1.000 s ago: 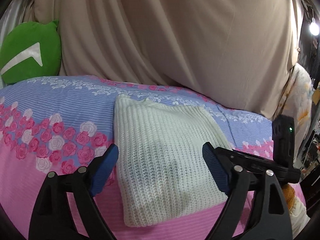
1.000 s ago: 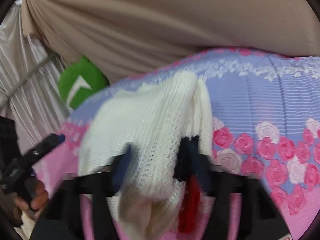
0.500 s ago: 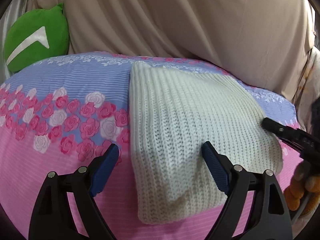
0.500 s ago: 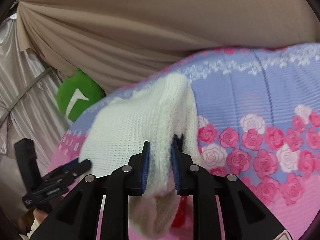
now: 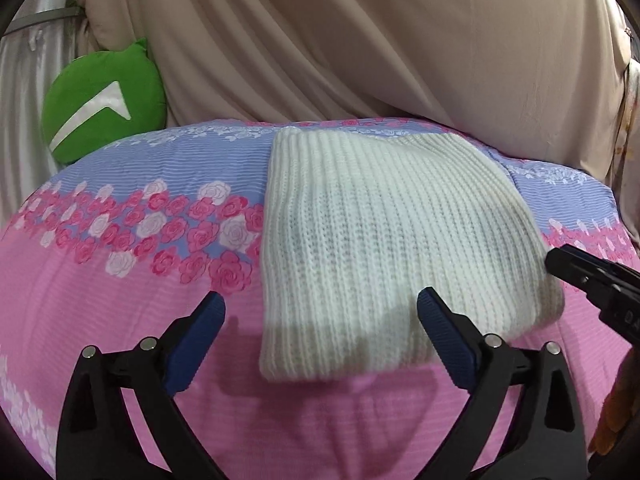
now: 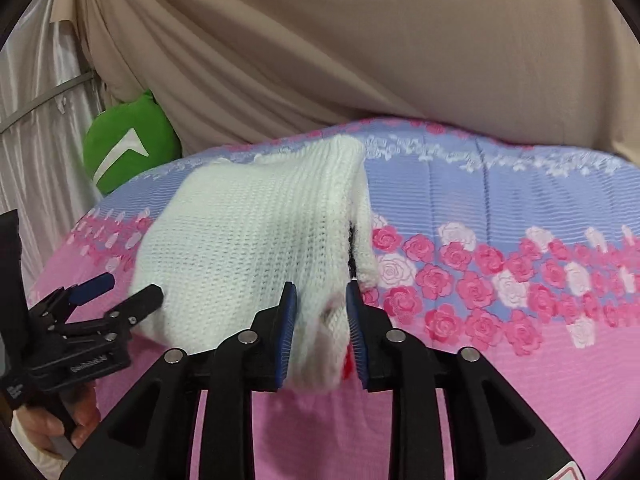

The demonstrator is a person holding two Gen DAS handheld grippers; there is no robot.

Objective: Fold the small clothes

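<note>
Right claw [image 6: 322, 316] has just been loosening, the white knit sweater [image 6: 248, 248] edge slack between its pads; left claw [image 5: 320, 320] gapes, holding nothing; at five o'clock the fold could spring undone on the bed [image 5: 100, 320]

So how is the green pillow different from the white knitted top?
The green pillow is smooth, puffy, and leans on the beige curtain at the bed's far edge. The white knitted top is ribbed, folded and lies flat on the flowery bedspread, mid-bed. Both are soft.
</note>
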